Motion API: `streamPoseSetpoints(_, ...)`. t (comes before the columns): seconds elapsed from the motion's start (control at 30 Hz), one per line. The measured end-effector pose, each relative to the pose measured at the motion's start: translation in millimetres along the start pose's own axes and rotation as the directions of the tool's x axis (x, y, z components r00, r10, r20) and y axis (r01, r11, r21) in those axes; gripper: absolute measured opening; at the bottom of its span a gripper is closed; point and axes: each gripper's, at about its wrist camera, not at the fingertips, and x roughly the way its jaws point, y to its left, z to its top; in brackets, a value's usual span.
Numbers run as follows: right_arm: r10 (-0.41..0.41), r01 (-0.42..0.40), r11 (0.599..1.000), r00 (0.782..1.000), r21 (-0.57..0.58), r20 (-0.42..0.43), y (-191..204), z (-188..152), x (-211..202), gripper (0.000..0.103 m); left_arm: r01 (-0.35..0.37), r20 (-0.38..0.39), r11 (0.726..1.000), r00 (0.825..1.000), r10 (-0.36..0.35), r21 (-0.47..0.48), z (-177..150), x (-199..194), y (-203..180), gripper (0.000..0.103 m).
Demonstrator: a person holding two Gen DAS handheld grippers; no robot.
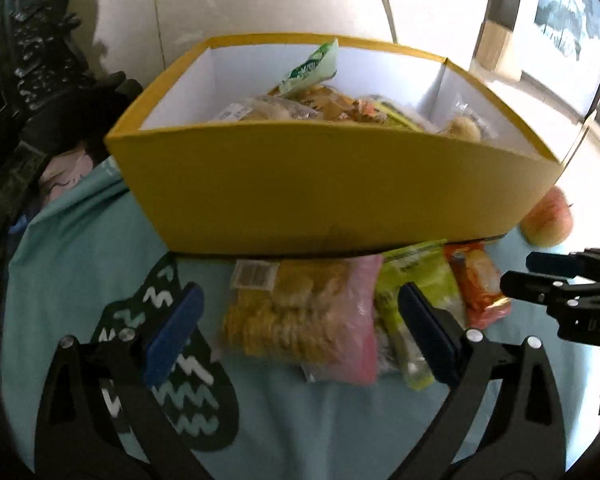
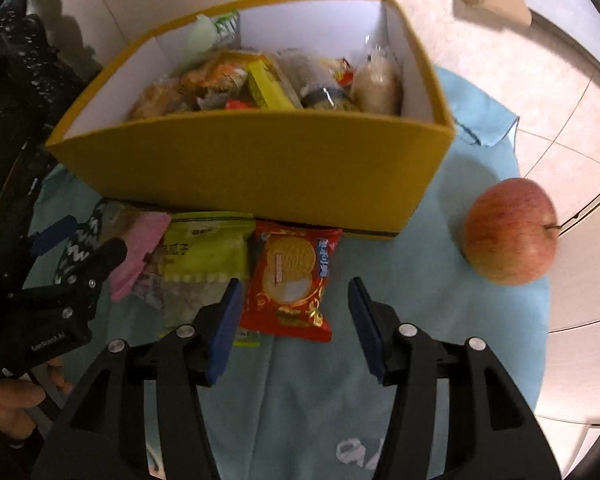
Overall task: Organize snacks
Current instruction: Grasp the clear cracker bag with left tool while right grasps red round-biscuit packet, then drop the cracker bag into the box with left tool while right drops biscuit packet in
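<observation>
A yellow box (image 1: 332, 196) (image 2: 260, 172) stands on the teal cloth with several snack packets heaped inside. Three packets lie in front of it: a clear and pink bag of biscuits (image 1: 300, 320) (image 2: 140, 248), a green packet (image 1: 416, 288) (image 2: 204, 256) and a red biscuit packet (image 1: 480, 284) (image 2: 292, 280). My left gripper (image 1: 300, 292) (image 2: 84, 244) is wide open above the biscuit bag, its pads apart from it. Over the red packet my right gripper (image 2: 295, 286) (image 1: 520, 274) is open, touching nothing.
A red apple (image 2: 510, 230) (image 1: 548, 220) sits on the cloth right of the box. The teal cloth (image 2: 380, 264) bears a dark zigzag print (image 1: 180, 380) at the left. Dark clothing (image 1: 40, 40) lies beyond the left edge; tiled floor (image 2: 560, 128) surrounds the round table.
</observation>
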Motion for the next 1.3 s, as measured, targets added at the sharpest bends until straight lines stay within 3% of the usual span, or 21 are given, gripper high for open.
streamPoseSetpoints(0.27,-0.017,0.020,0.999,0.998,0.039,-0.066,0,-1,38,0.056,-0.023,-0.065,1.000,0.998,0.022,-0.010,-13,34,10,0.100)
streamPoseSetpoints(0.33,-0.063,0.060,0.997,0.995,-0.037,-0.073,8,-4,38,0.047,0.003,-0.053,1.000,0.999,-0.004,-0.013,-18,33,15,0.093)
streamPoseSetpoints(0.4,-0.037,0.033,0.998,0.995,-0.047,-0.092,6,-7,33,0.044,0.010,-0.044,1.000,0.999,-0.010,-0.009,-21,28,19,0.076)
streamPoseSetpoints(0.5,-0.021,0.020,1.000,0.998,-0.024,-0.056,-4,-12,17,0.044,0.057,-0.026,0.997,0.998,-0.058,-0.042,-29,13,31,0.074)
streamPoseSetpoints(0.73,0.032,-0.032,0.999,0.999,0.024,-0.007,-16,-36,-24,0.044,0.071,0.058,0.996,0.996,-0.068,-0.048,-43,-32,35,0.074)
streamPoseSetpoints(1.0,0.053,-0.053,0.999,0.998,-0.002,0.018,-8,-52,-51,0.044,0.071,0.085,0.997,0.994,-0.072,0.010,-60,-73,5,0.074)
streamPoseSetpoints(1.3,0.074,-0.071,0.997,0.991,-0.034,0.107,11,-56,-102,0.044,0.053,0.154,0.998,0.986,-0.058,0.036,-45,-135,-18,0.074)
